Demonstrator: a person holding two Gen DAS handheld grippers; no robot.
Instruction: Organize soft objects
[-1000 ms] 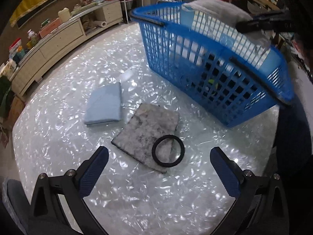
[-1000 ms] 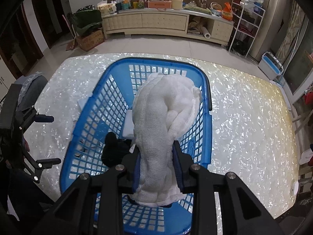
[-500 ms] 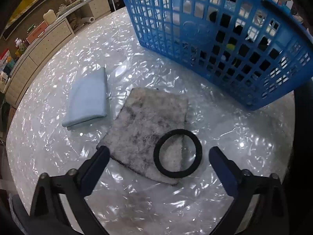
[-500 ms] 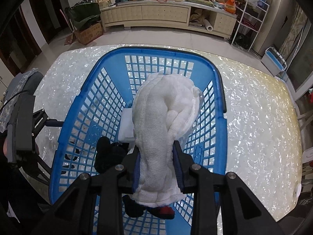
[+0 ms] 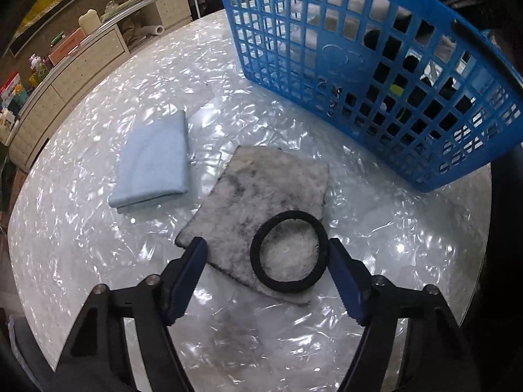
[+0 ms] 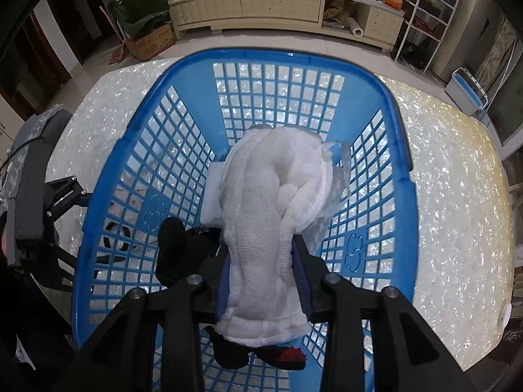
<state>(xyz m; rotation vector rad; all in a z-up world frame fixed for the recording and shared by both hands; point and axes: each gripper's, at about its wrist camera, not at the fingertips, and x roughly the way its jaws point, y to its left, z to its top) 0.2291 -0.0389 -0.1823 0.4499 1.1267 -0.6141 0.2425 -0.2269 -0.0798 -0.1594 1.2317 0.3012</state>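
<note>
So, working outward from the blue basket (image 5: 376,65): out on the table (image 5: 98,261) to its left lies a folded light-blue cloth (image 5: 153,163), flat and tidy. Between that cloth and the basket sits a grey fuzzy pad (image 5: 261,196), and on the pad's near corner rests a black hair-tie ring (image 5: 289,254).

The left gripper (image 5: 266,261) hangs right over that ring, pointing steeply down. Its jaws are closing, with the ring and the pad's corner between them, but the pads aren't pressing on anything yet; one fingertip (image 5: 333,254) looks just about against the ring's right edge.

My guess is the ring is very light and stretchy, so it'll squash flat and could flick away if pinched off-centre. I'd squeeze it across the middle, and watch the pad doesn't come up with it, since fuzz tends to snag. The pad itself looks floppy and light, best grabbed by a corner. The cloth would probably unfold if lifted by one layer, so take the folded edge.

Over the basket, the right gripper (image 6: 261,271) has a white gauzy towel (image 6: 271,212) between its fingers, its jaws opening. The towel is bulky, soft and not fragile, so it should just slump in beside the dark items (image 6: 176,245) on the basket floor.
</note>
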